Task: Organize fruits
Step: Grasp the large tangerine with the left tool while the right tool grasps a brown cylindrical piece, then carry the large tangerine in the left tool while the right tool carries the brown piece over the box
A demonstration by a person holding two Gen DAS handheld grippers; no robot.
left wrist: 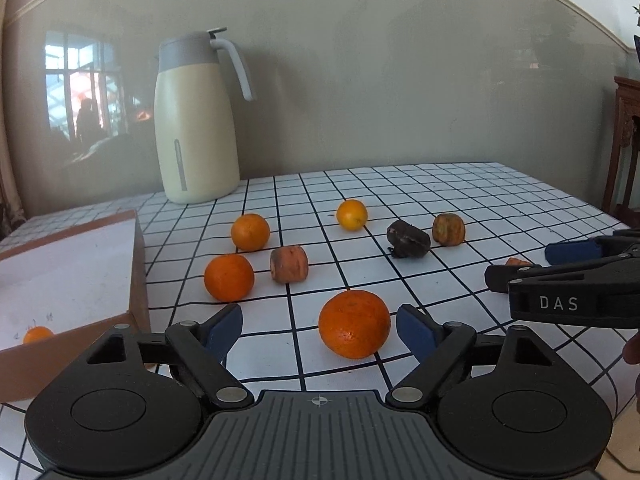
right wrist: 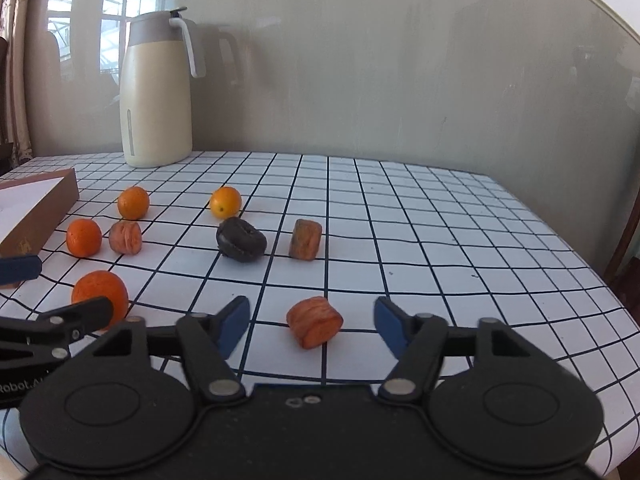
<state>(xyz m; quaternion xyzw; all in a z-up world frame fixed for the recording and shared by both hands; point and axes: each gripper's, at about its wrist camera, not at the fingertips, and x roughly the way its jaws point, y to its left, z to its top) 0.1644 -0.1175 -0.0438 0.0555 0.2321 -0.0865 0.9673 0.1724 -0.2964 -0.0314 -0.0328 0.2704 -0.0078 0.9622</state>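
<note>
My left gripper (left wrist: 320,330) is open, its blue pads on either side of a large orange (left wrist: 354,324) on the checked tablecloth, not touching it. My right gripper (right wrist: 312,326) is open around an orange carrot chunk (right wrist: 315,322) lying on the cloth. Further back lie an orange (left wrist: 229,277), another orange (left wrist: 250,231), a small yellow-orange fruit (left wrist: 351,215), a carrot chunk (left wrist: 289,264), a dark shrivelled piece (left wrist: 408,239) and a brownish chunk (left wrist: 448,229). One small orange (left wrist: 37,335) sits in the cardboard box (left wrist: 136,272) at the left.
A cream thermos jug (left wrist: 196,120) stands at the back left against the wall. The right gripper's body (left wrist: 572,280) reaches in from the right in the left wrist view. The table's right edge (right wrist: 592,264) curves away; a wooden chair (left wrist: 624,140) stands beyond.
</note>
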